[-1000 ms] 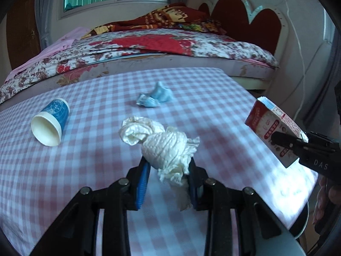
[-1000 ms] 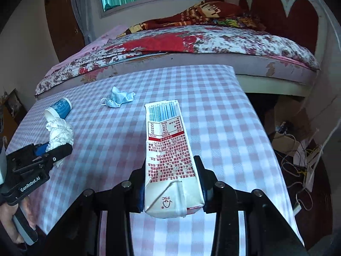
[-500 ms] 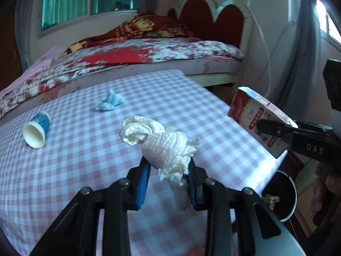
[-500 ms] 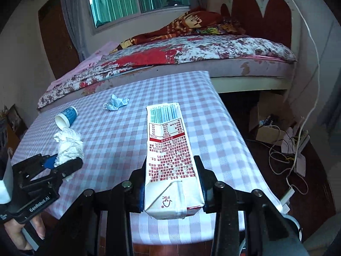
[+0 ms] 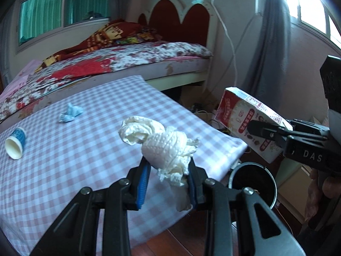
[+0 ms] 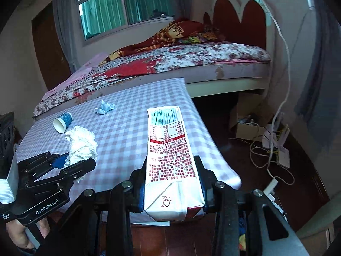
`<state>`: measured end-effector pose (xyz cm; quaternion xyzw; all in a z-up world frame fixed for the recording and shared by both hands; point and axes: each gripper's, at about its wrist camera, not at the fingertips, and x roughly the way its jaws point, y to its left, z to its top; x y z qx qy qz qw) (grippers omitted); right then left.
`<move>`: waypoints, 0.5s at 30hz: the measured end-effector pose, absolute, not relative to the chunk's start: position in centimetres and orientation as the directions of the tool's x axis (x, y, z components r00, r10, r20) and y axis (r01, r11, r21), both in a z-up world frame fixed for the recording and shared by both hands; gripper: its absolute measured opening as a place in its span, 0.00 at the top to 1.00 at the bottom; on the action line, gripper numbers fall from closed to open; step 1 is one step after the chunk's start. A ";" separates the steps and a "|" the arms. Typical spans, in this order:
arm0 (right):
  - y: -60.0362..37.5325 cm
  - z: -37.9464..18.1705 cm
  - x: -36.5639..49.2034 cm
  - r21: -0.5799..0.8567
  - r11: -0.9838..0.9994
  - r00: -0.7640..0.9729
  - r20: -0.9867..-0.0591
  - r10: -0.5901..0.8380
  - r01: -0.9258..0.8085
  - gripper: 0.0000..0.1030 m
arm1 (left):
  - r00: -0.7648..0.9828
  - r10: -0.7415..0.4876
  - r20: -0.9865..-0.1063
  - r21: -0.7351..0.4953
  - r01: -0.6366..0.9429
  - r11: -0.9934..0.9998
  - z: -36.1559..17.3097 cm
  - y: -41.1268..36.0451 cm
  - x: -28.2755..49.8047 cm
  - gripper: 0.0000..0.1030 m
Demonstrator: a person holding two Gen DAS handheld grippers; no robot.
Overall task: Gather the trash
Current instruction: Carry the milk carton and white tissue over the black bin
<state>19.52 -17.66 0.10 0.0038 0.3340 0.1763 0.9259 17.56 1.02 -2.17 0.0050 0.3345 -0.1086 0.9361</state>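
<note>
Below the near right corner of our pink-checked worktop [image 5: 64, 160] stands the round black bin [image 5: 252, 181]. It lies lower right of both tools, and the right one is nearer. Our right tool [image 6: 171, 183] is clamped on the red-and-white drink carton [image 6: 170, 160], long axis pointing away. Our left tool [image 5: 168, 181] pinches the crumpled white paper wad [image 5: 164, 147], narrowly set.

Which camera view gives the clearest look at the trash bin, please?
The left wrist view: the trash bin, dark and round, shows its open mouth beside the table's corner, below the carton. In the right wrist view the bin stays mostly hidden behind the right gripper.
</note>
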 end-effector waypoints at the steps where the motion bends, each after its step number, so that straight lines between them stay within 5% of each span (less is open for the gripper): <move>1: -18.1 0.1 19.3 0.125 0.940 0.717 -0.617 0.325 -0.318 0.63 | 0.751 -0.206 -0.628 -0.062 0.216 0.975 -2.2 0.5 17.5 0.68; 15: -27.2 -1.5 16.4 0.145 0.974 0.743 -0.630 0.228 -0.176 0.63 | 0.696 -0.299 -0.652 -0.053 0.352 0.934 -3.4 -7.7 16.8 0.68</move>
